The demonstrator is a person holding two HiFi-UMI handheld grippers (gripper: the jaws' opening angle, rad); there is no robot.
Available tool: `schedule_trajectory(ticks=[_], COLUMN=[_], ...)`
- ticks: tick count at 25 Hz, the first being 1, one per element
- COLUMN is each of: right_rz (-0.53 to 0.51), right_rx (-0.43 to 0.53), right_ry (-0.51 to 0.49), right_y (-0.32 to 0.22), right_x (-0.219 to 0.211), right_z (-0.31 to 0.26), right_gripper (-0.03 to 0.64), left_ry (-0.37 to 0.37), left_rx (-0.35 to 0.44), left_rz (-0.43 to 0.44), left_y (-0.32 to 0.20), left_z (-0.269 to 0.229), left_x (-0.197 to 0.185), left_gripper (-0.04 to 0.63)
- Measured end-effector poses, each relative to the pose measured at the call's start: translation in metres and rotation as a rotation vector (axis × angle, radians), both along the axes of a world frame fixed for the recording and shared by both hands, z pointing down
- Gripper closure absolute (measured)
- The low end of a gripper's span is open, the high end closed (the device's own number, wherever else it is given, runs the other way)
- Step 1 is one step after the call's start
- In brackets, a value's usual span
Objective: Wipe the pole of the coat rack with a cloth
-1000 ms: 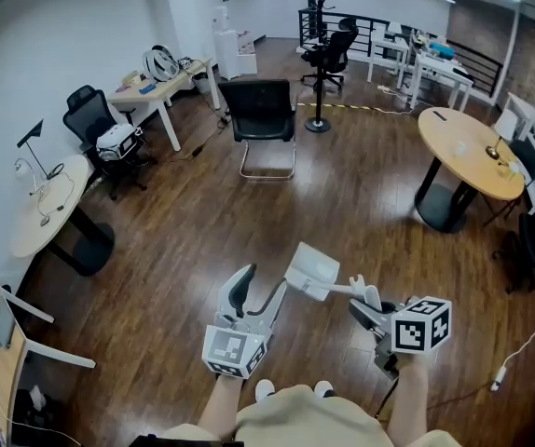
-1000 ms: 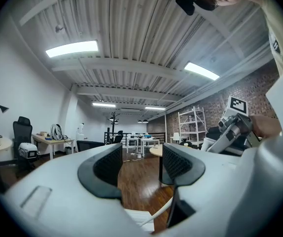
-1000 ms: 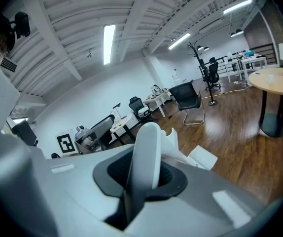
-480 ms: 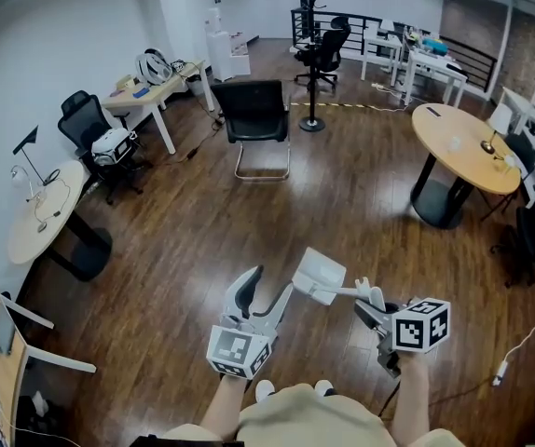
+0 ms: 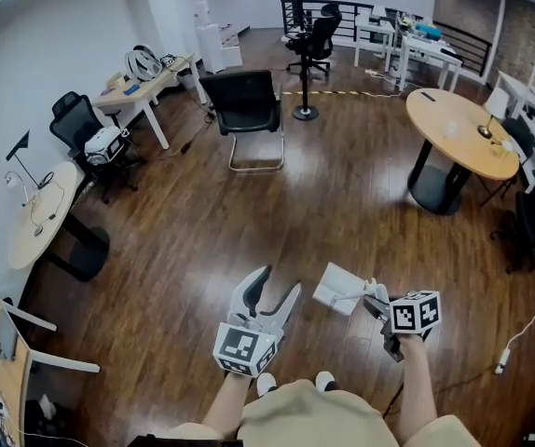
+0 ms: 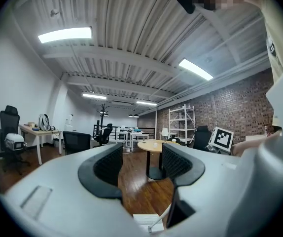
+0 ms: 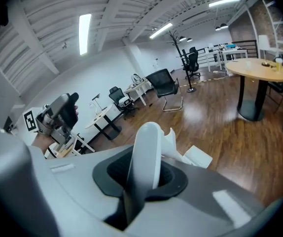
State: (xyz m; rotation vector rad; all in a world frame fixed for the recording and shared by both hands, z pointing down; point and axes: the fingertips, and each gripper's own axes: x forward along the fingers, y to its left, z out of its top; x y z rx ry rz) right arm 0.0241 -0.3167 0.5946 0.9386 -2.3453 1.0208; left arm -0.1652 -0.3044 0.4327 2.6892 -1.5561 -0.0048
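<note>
Head view first: the coat rack (image 5: 302,82) stands far across the wood floor (image 5: 249,222). Its round base is just beside a yellow-and-black tape strip (image 5: 342,93), with a black office chair (image 5: 312,40) close behind it. A black visitor chair (image 5: 245,101) sits nearer, a little left of the line to it. A round counter (image 5: 459,128) is off to the right and a desk (image 5: 146,82) off to the left. Down low, the left claw (image 5: 275,290) is spread wide with nothing in it. The right claw (image 5: 372,296) is clamped on a white cloth (image 5: 340,290) that sticks out to the left. Each claw carries a marker cube (image 5: 415,312) of black-and-white squares. Left gripper view: the pads are wide apart, with only floor and the round counter's foot between them, and the rack is small in the distance. Right gripper view: the jaws are pinched tight on the cloth, which rises upright out of the pads. The rack shows far off, beyond the visitor chair.
</note>
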Motion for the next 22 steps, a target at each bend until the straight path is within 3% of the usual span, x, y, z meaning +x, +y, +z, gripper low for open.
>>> schedule_trajectory(ticks=[6,17,22], right_rz=[0.093,0.231,0.227], right_rx=[-0.059,-0.082,-0.135], right_ry=[0.017,0.058,0.062], right_y=[-0.002,-0.040,-0.071], right_x=[0.047,0.177,0.238], right_z=[0.030,0.080,0.130], right_gripper=[0.594,0.591,0.589], left_ry=[0.018,-0.002,-0.028], left_rx=[-0.041,-0.124,-0.159], left_rz=[0.051,0.177,0.237], left_y=[-0.016,-0.046,-0.048], left_z=[0.017,0.055,0.078], left_x=[0.031,0.139,0.185], left_gripper=[0.365,0.365,0.365])
